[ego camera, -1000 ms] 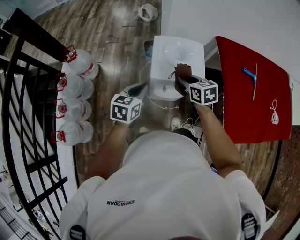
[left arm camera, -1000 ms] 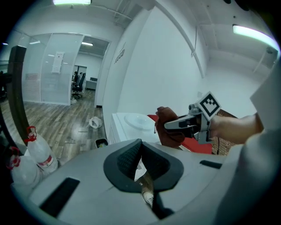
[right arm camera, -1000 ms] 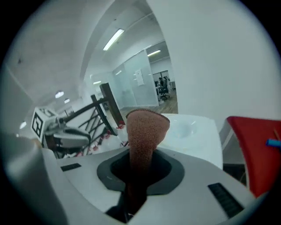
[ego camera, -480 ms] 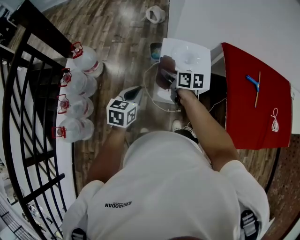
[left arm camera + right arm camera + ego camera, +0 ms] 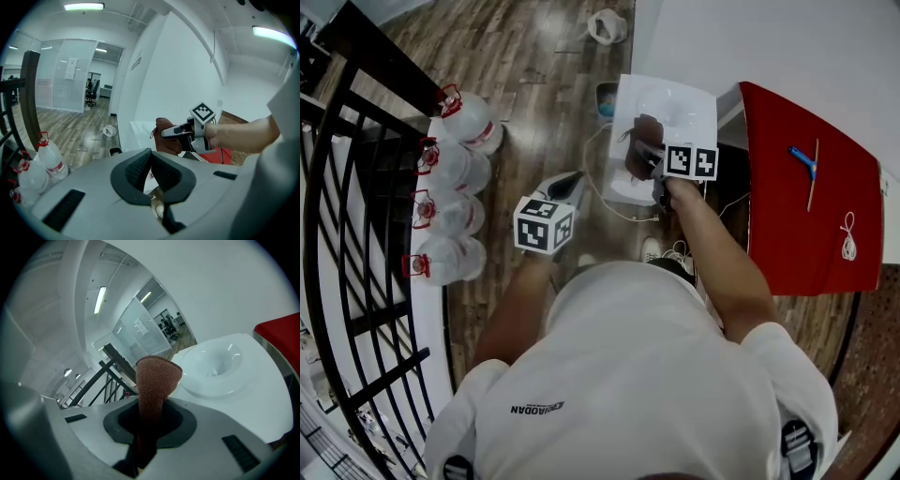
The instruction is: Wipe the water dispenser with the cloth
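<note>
— In the right tongs, what is held?

— A reddish-brown cloth. The tongs are clamped tight on its lower end, and its folded top stands up out of them.

— And where is the cloth seen from the head?

— From the head view, the right tongs hold the cloth over the near left part of the water dispenser. I cannot tell whether it touches the top. In the right gripper view, the water dispenser shows its white top with a round funnel-shaped hollow, just beyond the cloth and to its right.

— What about the left tongs?

— They are closed tip to tip with nothing between them. From above, the left tongs hang just left of the dispenser, apart from it, above the wooden floor. Their own camera sees the cloth gripped by the other tool, in front of the white dispenser.

— And farther out?

— To the dispenser's right stands a red surface. To the left, four clear water bottles with red caps lie in a row on the floor beside a black railing. The person fills the lower frame, in a white shirt, both arms reaching forward.
</note>
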Motion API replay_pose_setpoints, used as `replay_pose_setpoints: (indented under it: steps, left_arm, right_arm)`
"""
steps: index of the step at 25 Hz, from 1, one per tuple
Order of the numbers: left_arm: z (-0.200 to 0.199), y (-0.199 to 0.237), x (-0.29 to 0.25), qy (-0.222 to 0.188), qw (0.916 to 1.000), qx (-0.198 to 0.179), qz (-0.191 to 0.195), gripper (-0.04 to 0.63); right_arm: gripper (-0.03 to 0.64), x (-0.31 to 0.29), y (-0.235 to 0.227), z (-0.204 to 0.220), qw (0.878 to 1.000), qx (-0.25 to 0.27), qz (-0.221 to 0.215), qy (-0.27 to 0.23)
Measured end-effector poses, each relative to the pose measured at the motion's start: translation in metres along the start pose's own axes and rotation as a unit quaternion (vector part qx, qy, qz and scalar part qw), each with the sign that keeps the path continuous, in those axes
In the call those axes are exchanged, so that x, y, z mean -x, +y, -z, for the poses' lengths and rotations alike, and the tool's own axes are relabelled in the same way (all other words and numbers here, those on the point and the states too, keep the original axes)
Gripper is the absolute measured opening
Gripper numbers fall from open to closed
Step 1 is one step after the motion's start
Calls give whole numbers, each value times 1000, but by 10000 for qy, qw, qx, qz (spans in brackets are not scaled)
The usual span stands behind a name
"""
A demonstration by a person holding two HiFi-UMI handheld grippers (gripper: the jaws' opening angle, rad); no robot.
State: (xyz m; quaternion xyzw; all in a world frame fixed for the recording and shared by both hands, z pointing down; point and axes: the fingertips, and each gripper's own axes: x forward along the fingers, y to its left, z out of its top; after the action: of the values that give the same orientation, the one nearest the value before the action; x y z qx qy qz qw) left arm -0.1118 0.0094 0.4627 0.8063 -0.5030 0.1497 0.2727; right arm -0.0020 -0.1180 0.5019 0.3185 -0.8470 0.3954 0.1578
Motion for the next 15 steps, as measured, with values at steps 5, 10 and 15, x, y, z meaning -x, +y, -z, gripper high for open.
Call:
replay_pose_setpoints:
  steps: [5, 10, 15]
  left_arm:
    - [-2, -16, -13, 90, 9998, -103, 141, -11]
    - [-2, -34, -27, 165, 9993, -211, 262, -11]
    - [1, -44, -34, 243, 9988, -284, 332, -11]
  right_arm:
    - [54, 27, -31, 0, 9994, -231, 197, -146]
    - [54, 54, -61, -1, 9979, -441, 356, -304]
    - [54, 81, -89, 4, 9963, -512, 588, -373]
